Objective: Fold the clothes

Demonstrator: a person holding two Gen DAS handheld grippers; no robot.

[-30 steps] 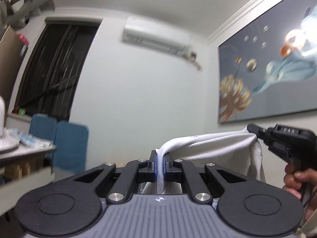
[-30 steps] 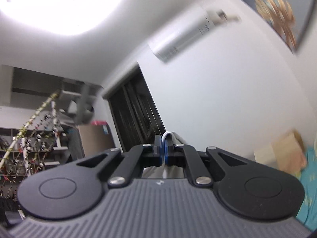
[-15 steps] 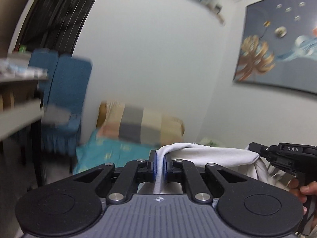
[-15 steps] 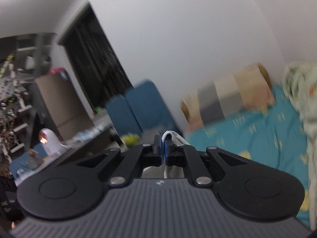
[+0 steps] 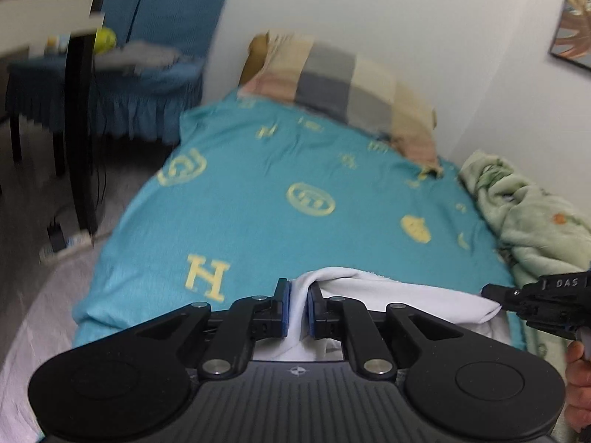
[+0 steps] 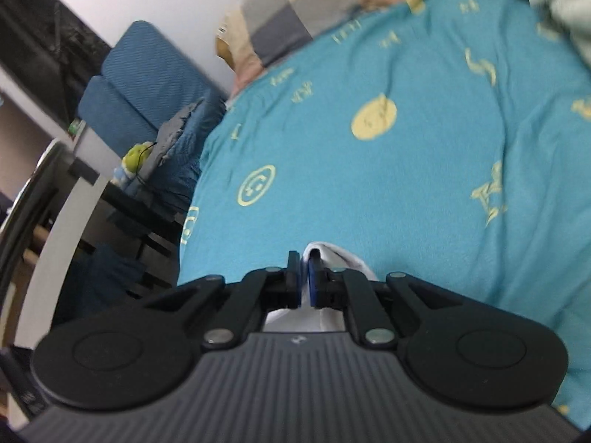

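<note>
A white garment [image 5: 406, 299] stretches between my two grippers, just above a teal bed sheet [image 5: 258, 203] with yellow emblems. My left gripper [image 5: 297, 288] has a fold of it between its blue pads; the jaws are opening, with the cloth still filling the narrow gap. At the right edge of the left wrist view, my right gripper [image 5: 491, 291] pinches the garment's other end. In the right wrist view, the right gripper [image 6: 304, 258] is shut on a white fold [image 6: 347, 262] above the sheet [image 6: 406, 184]. The rest of the garment hangs hidden below the grippers.
A checked pillow [image 5: 351, 77] lies at the head of the bed against the white wall. A crumpled pale green blanket [image 5: 524, 214] lies along the bed's right side. Blue-covered chairs [image 5: 147, 74] and a dark table leg [image 5: 79, 129] stand left of the bed. A hand [image 5: 578, 380] holds the right gripper.
Both grippers have swung down from facing the wall and ceiling to facing the bed, carrying the white garment low over the sheet. The left jaws now stand slightly wider apart.
</note>
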